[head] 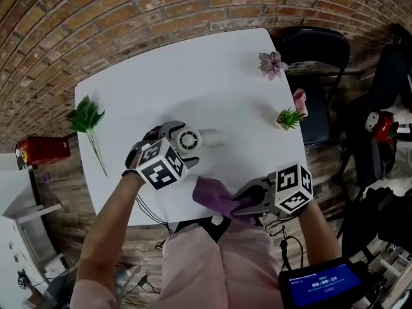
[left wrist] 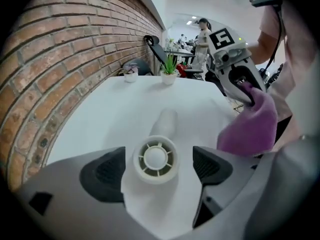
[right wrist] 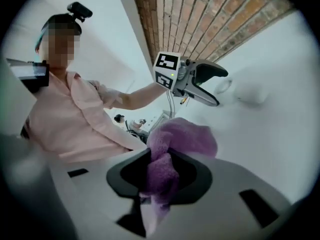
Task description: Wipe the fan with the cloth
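A small white fan (head: 189, 140) lies on the white table (head: 148, 89), its handle pointing right. My left gripper (head: 183, 147) points steeply down over it, open, one jaw on each side of the round fan head (left wrist: 156, 159) without pressing it. The black pads (left wrist: 102, 171) stand well apart from the head. My right gripper (head: 243, 202) hovers at the table's near edge, shut on a purple cloth (head: 215, 196). In the right gripper view the cloth (right wrist: 172, 146) bunches out between the jaws of that gripper (right wrist: 162, 180), and the left gripper (right wrist: 192, 79) shows beyond it.
A green leafy sprig (head: 87, 118) lies at the table's left edge. A pink flower (head: 271, 63) and a small green potted plant (head: 290, 118) stand at the right side. A black chair (head: 315, 56) stands beyond the right edge, and a brick wall (head: 96, 18) runs behind the table.
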